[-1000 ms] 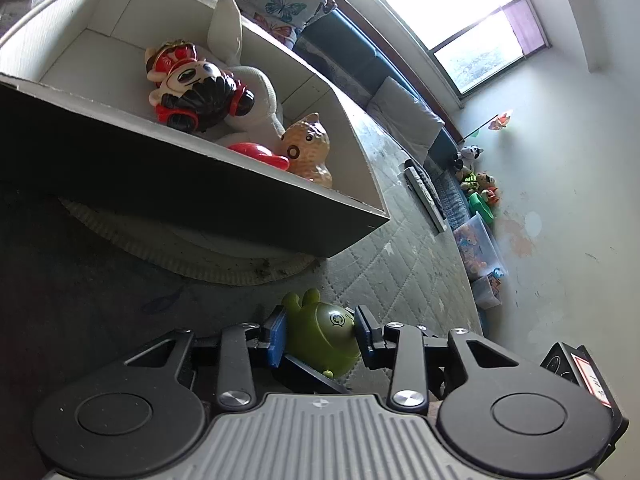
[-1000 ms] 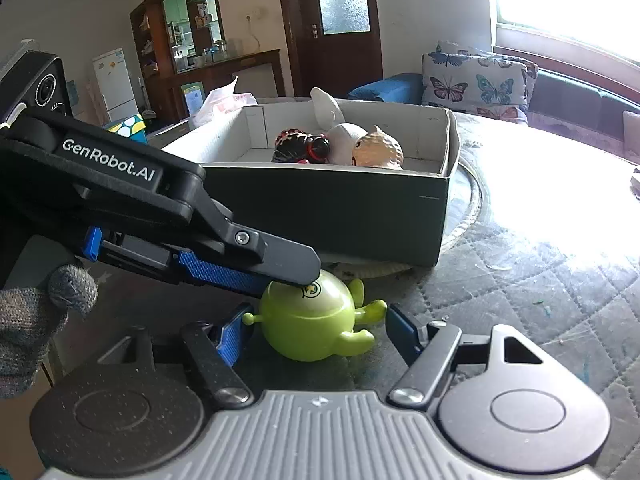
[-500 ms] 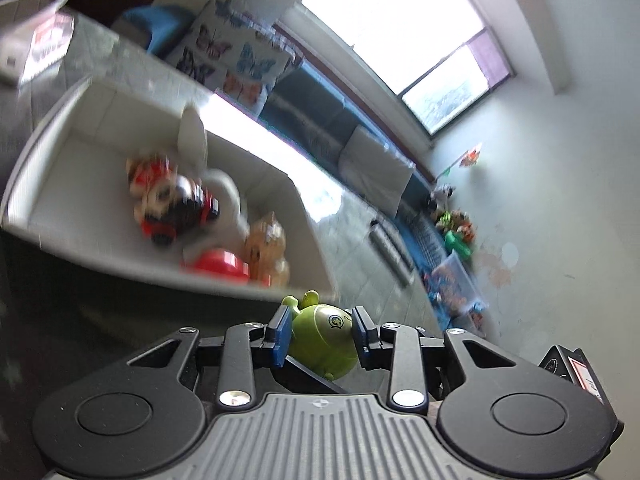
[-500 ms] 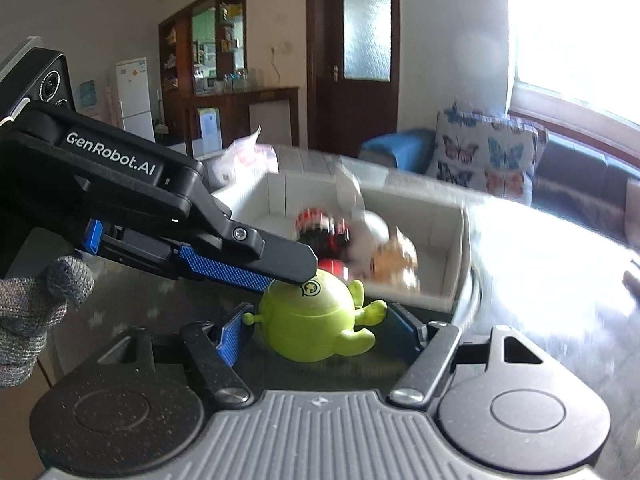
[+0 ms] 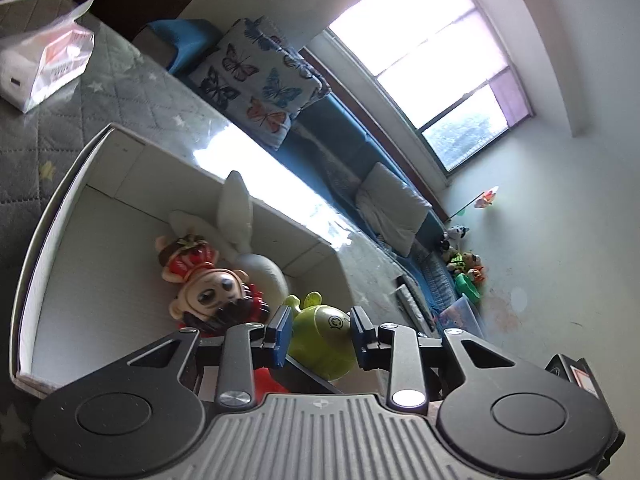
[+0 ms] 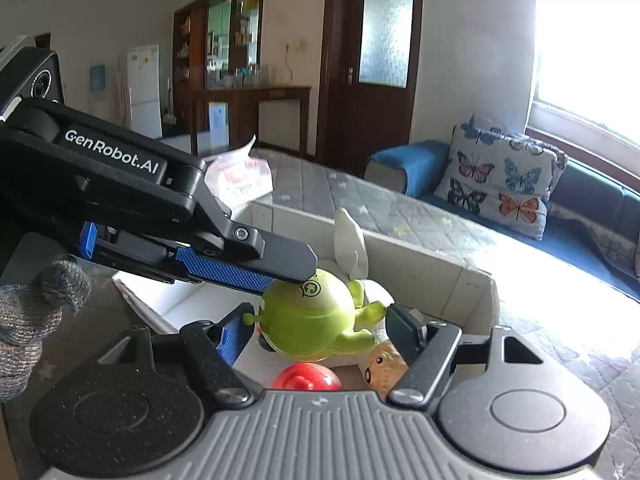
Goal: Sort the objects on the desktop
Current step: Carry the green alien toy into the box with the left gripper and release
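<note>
the green toy (image 6: 310,316) hangs over the box (image 5: 56,216), pinched by the left gripper (image 5: 320,334); right gripper (image 6: 316,330) spread wide at 3 and 9 o'clock. probably light, hard, slick plastic; grip the round body.

Lime-green toy (image 6: 310,322), white box (image 5: 100,240), red and black doll (image 5: 208,284), tan figure (image 6: 386,364), red ball (image 6: 306,378), butterfly-print cushion (image 6: 500,184), grey quilted desk (image 5: 100,96) with stars, blue claw pads (image 5: 280,334).
</note>
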A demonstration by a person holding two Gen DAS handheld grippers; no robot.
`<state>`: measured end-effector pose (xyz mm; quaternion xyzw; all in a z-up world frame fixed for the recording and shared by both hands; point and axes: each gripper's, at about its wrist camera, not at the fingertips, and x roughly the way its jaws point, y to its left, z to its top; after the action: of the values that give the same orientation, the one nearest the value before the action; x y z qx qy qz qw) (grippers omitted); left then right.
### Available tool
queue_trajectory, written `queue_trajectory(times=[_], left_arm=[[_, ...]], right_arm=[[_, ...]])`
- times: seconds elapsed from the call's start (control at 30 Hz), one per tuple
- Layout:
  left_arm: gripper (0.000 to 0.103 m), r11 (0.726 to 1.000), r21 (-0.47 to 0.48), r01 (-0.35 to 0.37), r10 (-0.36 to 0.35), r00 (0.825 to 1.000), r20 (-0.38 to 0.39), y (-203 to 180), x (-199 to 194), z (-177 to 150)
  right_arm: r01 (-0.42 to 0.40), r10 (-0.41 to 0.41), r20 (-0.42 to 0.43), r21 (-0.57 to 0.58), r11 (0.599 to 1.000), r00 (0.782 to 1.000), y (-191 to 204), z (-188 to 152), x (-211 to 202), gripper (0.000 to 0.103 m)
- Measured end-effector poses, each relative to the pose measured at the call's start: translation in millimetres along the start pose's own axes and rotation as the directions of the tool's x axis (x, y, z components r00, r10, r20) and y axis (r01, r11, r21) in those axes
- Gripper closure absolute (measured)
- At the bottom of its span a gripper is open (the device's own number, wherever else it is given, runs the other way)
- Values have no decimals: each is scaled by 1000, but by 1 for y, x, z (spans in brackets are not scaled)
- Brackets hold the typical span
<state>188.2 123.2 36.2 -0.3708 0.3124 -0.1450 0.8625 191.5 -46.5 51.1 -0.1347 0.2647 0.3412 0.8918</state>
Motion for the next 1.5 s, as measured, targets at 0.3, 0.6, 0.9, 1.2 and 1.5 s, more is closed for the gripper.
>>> queue_trajectory(times=[0.3,0.6,0.9,1.2,1.5], left_arm=[[70,1000,-18,-26,26,1000,-15,15,18,3],[70,997,2,-79,79,997,4,16,15,-2],[70,995,38,-94,94,996,-2,9,19,-6],[69,971,151,-187,183,982,42,-7,8,-14],[67,941,250,-226,211,974,86,-32,-13,-34]], right_arm=[[20,-21,-50,-17,1000,999,-6,-7,20,30],[35,-35,-69,-5,999,997,-9,-14,24,30],[39,-38,-73,6,999,997,-10,-14,22,29],[45,-43,-54,37,998,998,-11,-18,10,22],[50,-50,-9,96,994,999,-9,-23,-21,16]])
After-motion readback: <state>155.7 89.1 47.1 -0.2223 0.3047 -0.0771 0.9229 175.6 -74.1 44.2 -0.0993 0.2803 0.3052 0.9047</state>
